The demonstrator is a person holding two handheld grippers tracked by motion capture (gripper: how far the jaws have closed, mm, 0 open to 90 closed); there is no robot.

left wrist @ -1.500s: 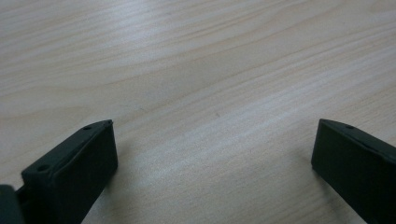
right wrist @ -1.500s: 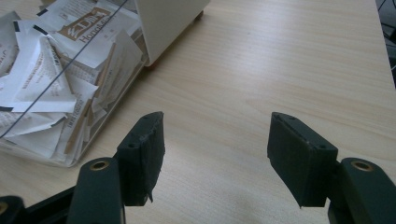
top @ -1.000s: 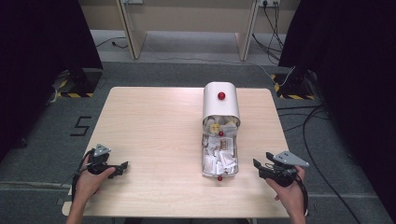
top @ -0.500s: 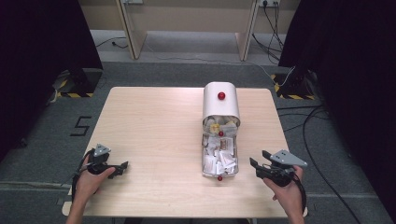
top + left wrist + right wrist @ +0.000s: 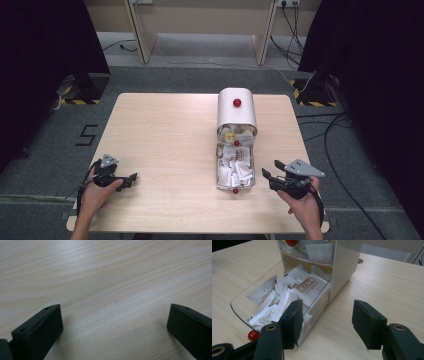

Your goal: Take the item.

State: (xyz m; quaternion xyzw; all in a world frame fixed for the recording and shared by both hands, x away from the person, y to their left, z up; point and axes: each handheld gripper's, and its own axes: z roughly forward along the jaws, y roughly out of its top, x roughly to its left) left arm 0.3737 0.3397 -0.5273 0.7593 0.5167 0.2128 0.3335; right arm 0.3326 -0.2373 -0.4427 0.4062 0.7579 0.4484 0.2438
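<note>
Sachet box [image 5: 235,165] just beside right gripper [image 5: 266,176] — jaws apart; left gripper [image 5: 131,178] well apart, jaws spread.

"HongMan" on sachet [image 5: 305,287] — "5" on floor [image 5: 86,134]

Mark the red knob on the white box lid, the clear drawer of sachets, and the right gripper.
red round knob [image 5: 237,102]: high view, its top.
clear plastic drawer [image 5: 239,296]: right gripper view, transparent lid.
right gripper [image 5: 267,176]: high view, between its open jaws.
</note>
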